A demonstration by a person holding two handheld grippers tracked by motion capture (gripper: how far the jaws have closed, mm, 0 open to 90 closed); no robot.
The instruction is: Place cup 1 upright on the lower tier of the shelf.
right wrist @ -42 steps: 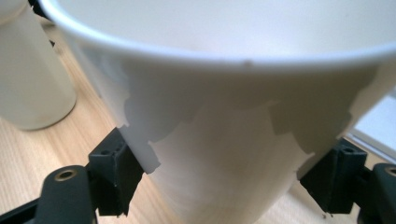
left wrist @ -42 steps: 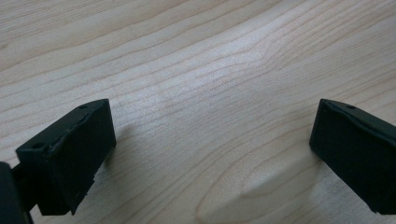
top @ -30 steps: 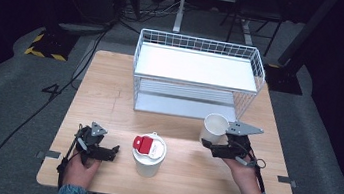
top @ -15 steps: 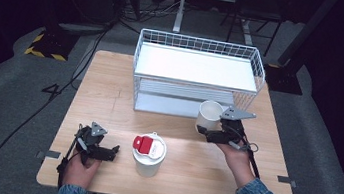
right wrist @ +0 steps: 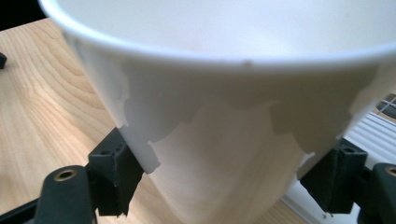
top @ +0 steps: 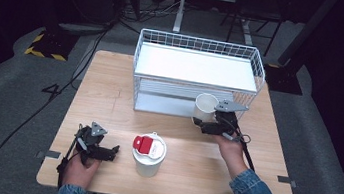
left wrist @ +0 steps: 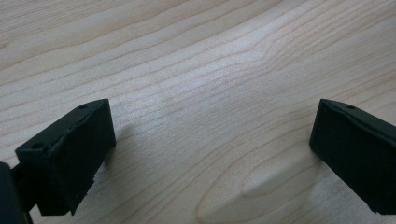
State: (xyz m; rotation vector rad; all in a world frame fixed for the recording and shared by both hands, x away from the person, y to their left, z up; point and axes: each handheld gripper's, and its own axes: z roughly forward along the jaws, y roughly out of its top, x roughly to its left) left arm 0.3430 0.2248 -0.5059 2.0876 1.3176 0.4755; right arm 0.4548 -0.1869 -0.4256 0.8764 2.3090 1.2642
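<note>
Right gripper (top: pixel 202 124) clamps the white cup (top: pixel 205 107) — seemingly lifted; left gripper (top: pixel 113 152) gapes.

The right gripper (top: pixel 205 123) is carrying the white paper cup (top: pixel 205 107) forward and to the left, away from the person. A second ago it sat over bare wood out by the table's right side; now the cup is up against the front of the white wire basket (top: pixel 138 75), at its lower shelf. The right forearm reaches further across the wooden table (top: pixel 109 99), and the jaws grip the cup's sides.
</note>
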